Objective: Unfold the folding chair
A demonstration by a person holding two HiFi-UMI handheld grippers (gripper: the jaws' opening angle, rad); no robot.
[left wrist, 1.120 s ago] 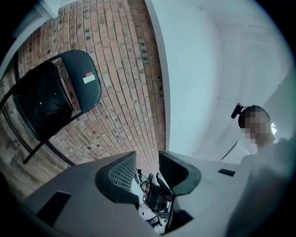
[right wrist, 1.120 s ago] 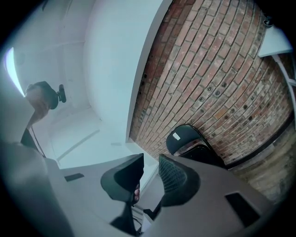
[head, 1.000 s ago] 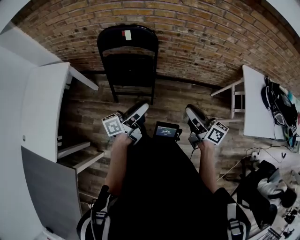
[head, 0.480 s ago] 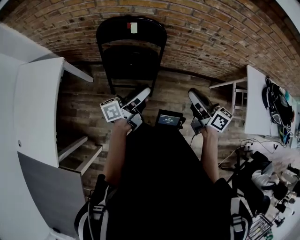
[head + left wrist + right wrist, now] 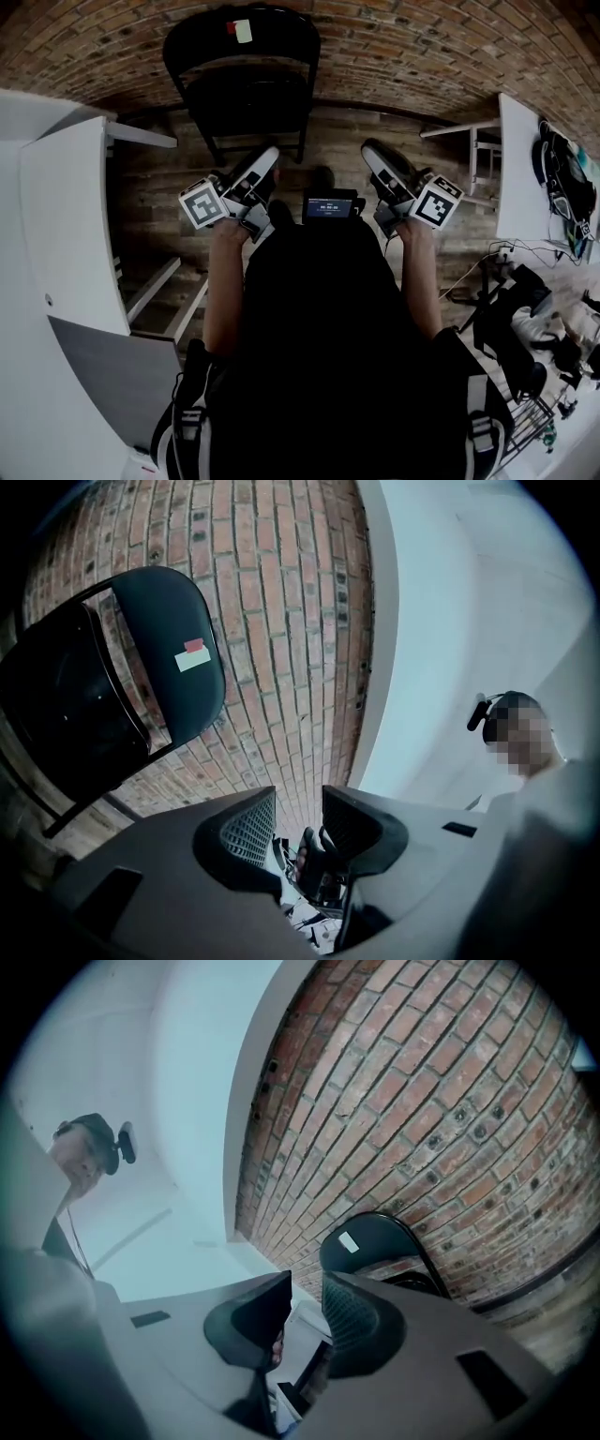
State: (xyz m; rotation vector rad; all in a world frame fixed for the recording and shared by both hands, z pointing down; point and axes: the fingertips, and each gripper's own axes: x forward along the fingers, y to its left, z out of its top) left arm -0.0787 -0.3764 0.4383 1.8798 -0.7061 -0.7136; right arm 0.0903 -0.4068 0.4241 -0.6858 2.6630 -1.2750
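Chair [image 5: 244, 94] folded flat, upright against the brick wall [image 5: 422, 47], feet on the wood floor [image 5: 164, 192]. Top of its back close to the upper edge of the head view. Red-and-white label [image 5: 242, 28] on the back, print too small to read.

Left gripper [image 5: 265, 161] pointing at the chair, jaws apart, nothing between the pads. Tip overlapping the chair's foot end in the head view, yet clear space between them in the left gripper view. Only dark clutter far beyond the gap there, too small to name. Chair legs cut off at that view's left edge, seat too dark to tell from the frame.

Right gripper [image 5: 375, 155] alongside, jaws apart by a narrower gap, empty too. Lower chair hidden behind one jaw in the right gripper view, only the rounded back in sight.

Small screen [image 5: 328, 204] between the two grippers, text unreadable. White worktop [image 5: 66, 216] at left. Second worktop [image 5: 520, 159] at right, partly cut off. Dark bag [image 5: 561, 192] at its far edge, on it or behind it unclear.
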